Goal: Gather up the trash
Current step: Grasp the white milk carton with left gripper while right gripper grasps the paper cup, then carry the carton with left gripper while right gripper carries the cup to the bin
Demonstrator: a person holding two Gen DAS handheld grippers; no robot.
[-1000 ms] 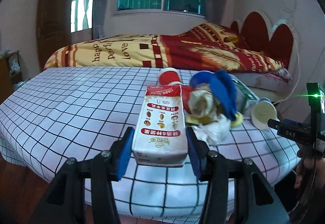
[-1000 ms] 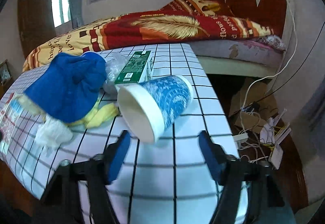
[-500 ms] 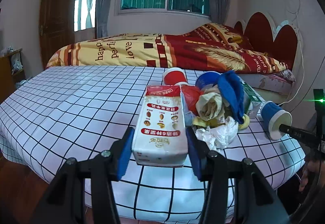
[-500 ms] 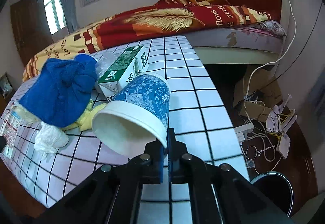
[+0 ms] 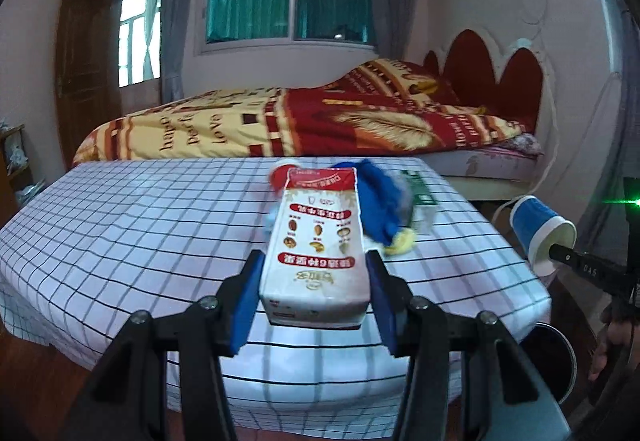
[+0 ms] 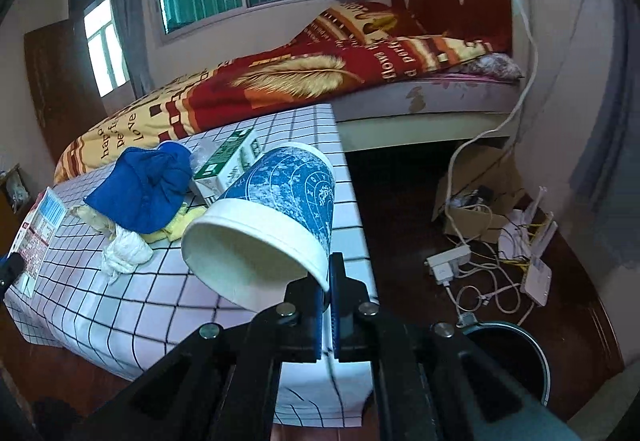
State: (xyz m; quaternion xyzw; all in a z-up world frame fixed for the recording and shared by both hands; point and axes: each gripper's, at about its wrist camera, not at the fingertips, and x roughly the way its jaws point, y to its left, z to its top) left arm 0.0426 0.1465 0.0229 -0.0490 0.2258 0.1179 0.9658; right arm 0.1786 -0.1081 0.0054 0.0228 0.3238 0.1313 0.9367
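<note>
My left gripper (image 5: 314, 293) is shut on a white and red carton (image 5: 318, 245) and holds it above the checkered table (image 5: 120, 225). My right gripper (image 6: 329, 301) is shut on the rim of a blue paper cup (image 6: 276, 217), lifted off the table's right end; the cup also shows in the left wrist view (image 5: 540, 233). A dark trash bin (image 6: 516, 357) stands on the floor below the right gripper. On the table lie a blue cloth (image 6: 144, 189), a green carton (image 6: 228, 165), crumpled white paper (image 6: 124, 253) and yellow scraps (image 6: 180, 225).
A bed with a red and yellow quilt (image 5: 304, 125) stands behind the table. A power strip (image 6: 448, 265), cables and a cardboard box (image 6: 476, 201) lie on the floor to the right. The bin's rim shows in the left wrist view (image 5: 560, 353).
My right gripper closed on the cup's rim and lifted it off the table to the right, toward the bin. My left gripper rose with the carton.
</note>
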